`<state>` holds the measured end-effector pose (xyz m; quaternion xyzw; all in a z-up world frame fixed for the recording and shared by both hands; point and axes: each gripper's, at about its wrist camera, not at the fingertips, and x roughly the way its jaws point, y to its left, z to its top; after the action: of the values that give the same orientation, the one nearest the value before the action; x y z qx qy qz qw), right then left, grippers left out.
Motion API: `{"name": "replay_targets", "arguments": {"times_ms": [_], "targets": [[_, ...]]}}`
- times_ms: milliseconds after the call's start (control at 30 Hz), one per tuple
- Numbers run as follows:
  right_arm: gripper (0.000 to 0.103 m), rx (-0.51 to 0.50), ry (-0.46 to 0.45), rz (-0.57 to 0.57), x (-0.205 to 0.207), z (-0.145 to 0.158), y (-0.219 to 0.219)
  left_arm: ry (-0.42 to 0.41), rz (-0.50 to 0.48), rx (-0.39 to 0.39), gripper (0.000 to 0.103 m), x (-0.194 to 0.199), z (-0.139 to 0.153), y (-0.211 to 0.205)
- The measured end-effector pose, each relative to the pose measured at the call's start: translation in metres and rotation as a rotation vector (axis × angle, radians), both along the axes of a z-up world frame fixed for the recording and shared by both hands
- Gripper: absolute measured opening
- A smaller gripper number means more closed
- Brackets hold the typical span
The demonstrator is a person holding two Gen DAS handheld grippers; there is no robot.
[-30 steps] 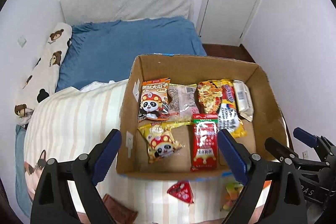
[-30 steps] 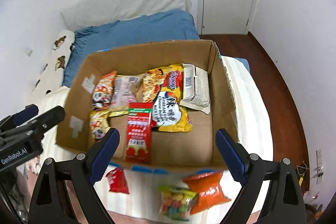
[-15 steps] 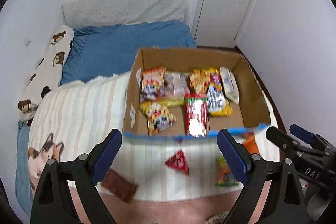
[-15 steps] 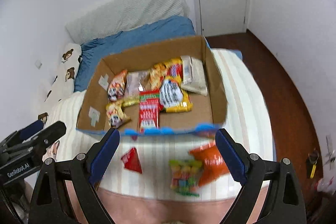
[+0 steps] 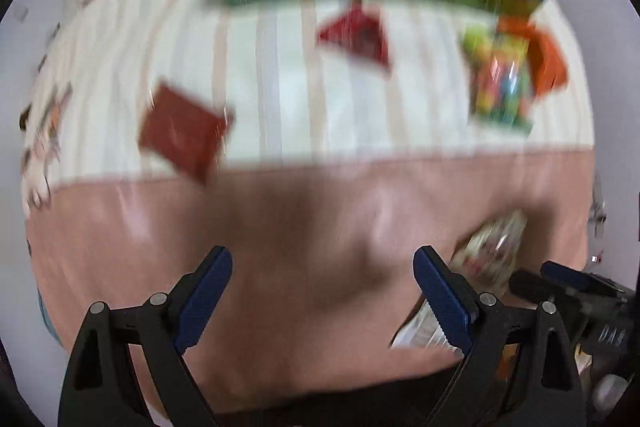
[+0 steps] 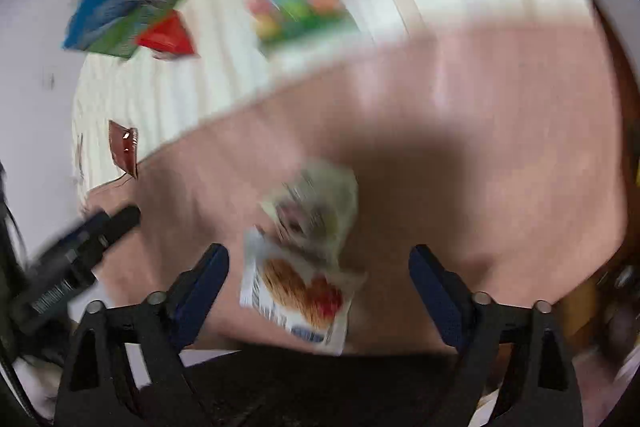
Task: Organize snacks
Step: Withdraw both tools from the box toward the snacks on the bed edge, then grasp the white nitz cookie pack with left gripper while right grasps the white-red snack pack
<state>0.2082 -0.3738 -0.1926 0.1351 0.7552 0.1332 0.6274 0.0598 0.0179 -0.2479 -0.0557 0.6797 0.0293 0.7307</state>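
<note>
Both views motion-blurred. Bed cover is matt cloth: cream stripes, plain pink band along the near edge. Brown packet on the stripes is glossy foil with glints. Biscuit packet on the pink band looks like smooth printed plastic film. Left gripper and right gripper: matt black plastic arms, ribbed blue fingers, bare metal rivets.
</note>
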Motion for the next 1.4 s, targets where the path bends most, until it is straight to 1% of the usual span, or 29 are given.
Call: {"name": "replay_targets", "arguments": {"times_ms": [33, 67, 100, 167, 200, 267, 367, 400, 433, 467, 500, 567, 600, 667, 733, 767, 800, 867, 900, 933, 1000, 1033, 1100, 1167, 1200, 1267, 1333, 1367, 1400], "targets": [[0.07, 0.012, 0.032, -0.021, -0.007, -0.01, -0.004, 0.029, 0.002, -0.009, 0.093, -0.006, -0.007, -0.001], [0.064, 0.036, 0.073, -0.046, -0.015, -0.021, -0.008, 0.061, 0.01, -0.034, 0.093, -0.013, -0.015, -0.001], [0.062, 0.068, 0.105, -0.078, -0.023, -0.031, -0.011, 0.087, 0.018, -0.052, 0.093, -0.019, -0.022, -0.002], [0.053, 0.096, 0.137, -0.098, -0.035, -0.043, -0.01, 0.135, 0.021, -0.081, 0.093, -0.028, -0.033, -0.003], [0.05, 0.115, 0.146, -0.107, -0.039, -0.047, -0.007, 0.161, 0.026, -0.088, 0.093, -0.033, -0.038, -0.003], [0.049, 0.173, 0.175, -0.11, -0.049, -0.054, 0.009, 0.184, 0.042, -0.107, 0.093, -0.04, -0.043, 0.001], [0.048, 0.268, 0.224, -0.042, -0.06, -0.054, 0.04, 0.216, 0.123, -0.164, 0.091, -0.05, -0.048, 0.016], [0.051, 0.276, 0.233, -0.033, -0.061, -0.054, 0.043, 0.223, 0.148, -0.18, 0.091, -0.052, -0.049, 0.021], [0.064, 0.288, 0.231, -0.028, -0.062, -0.053, 0.045, 0.236, 0.176, -0.216, 0.091, -0.053, -0.051, 0.025], [0.081, 0.277, 0.216, -0.025, -0.062, -0.049, 0.043, 0.25, 0.2, -0.246, 0.091, -0.054, -0.052, 0.027], [0.085, 0.253, 0.19, -0.024, -0.061, -0.044, 0.039, 0.26, 0.222, -0.275, 0.091, -0.055, -0.054, 0.028], [0.085, 0.192, 0.106, -0.009, -0.055, -0.025, 0.029, 0.282, 0.264, -0.342, 0.091, -0.055, -0.059, 0.026], [0.086, 0.173, 0.08, -0.004, -0.052, -0.019, 0.025, 0.296, 0.278, -0.373, 0.091, -0.055, -0.063, 0.021], [0.086, 0.119, 0.01, 0.017, -0.039, -0.004, 0.021, 0.312, 0.284, -0.399, 0.091, -0.049, -0.07, 0.009], [0.086, 0.047, -0.074, 0.06, -0.026, 0.011, 0.023, 0.35, 0.287, -0.422, 0.091, -0.042, -0.084, -0.007], [0.086, 0.02, -0.104, 0.08, -0.018, 0.013, 0.024, 0.366, 0.29, -0.426, 0.091, -0.041, -0.091, -0.013], [0.086, -0.003, -0.135, 0.106, -0.012, 0.016, 0.023, 0.372, 0.286, -0.415, 0.091, -0.039, -0.096, -0.017], [0.086, -0.056, -0.208, 0.18, -0.003, 0.027, 0.032, 0.344, 0.265, -0.363, 0.083, -0.034, -0.099, -0.024], [0.086, -0.079, -0.237, 0.222, 0.0, 0.03, 0.035, 0.325, 0.242, -0.338, 0.076, -0.032, -0.097, -0.027], [0.086, -0.106, -0.264, 0.266, 0.004, 0.033, 0.041, 0.311, 0.216, -0.318, 0.066, -0.032, -0.094, -0.029], [0.085, -0.118, -0.295, 0.336, 0.008, 0.036, 0.048, 0.287, 0.174, -0.292, 0.056, -0.031, -0.089, -0.03], [0.085, -0.125, -0.306, 0.378, 0.009, 0.035, 0.055, 0.274, 0.16, -0.284, 0.054, -0.031, -0.086, -0.028], [0.083, -0.135, -0.323, 0.464, 0.008, 0.032, 0.066, 0.233, 0.136, -0.241, 0.053, -0.025, -0.079, -0.024], [0.08, -0.161, -0.343, 0.558, 0.007, 0.027, 0.076, 0.183, 0.126, -0.178, 0.053, -0.021, -0.071, -0.016], [0.08, -0.169, -0.348, 0.59, 0.006, 0.025, 0.083, 0.153, 0.122, -0.141, 0.053, -0.017, -0.066, -0.01], [0.08, -0.189, -0.352, 0.678, 0.005, 0.018, 0.099, 0.12, 0.117, -0.096, 0.053, -0.009, -0.061, -0.002], [0.08, -0.234, -0.332, 0.798, 0.001, 0.003, 0.116, 0.116, 0.108, -0.082, 0.053, -0.005, -0.063, 0.003], [0.077, -0.256, -0.327, 0.826, 0.0, -0.004, 0.12, 0.119, 0.11, -0.086, 0.053, -0.005, -0.065, 0.004], [0.07, -0.28, -0.32, 0.84, 0.0, -0.012, 0.122, 0.119, 0.112, -0.087, 0.053, -0.006, -0.066, 0.004]]}}
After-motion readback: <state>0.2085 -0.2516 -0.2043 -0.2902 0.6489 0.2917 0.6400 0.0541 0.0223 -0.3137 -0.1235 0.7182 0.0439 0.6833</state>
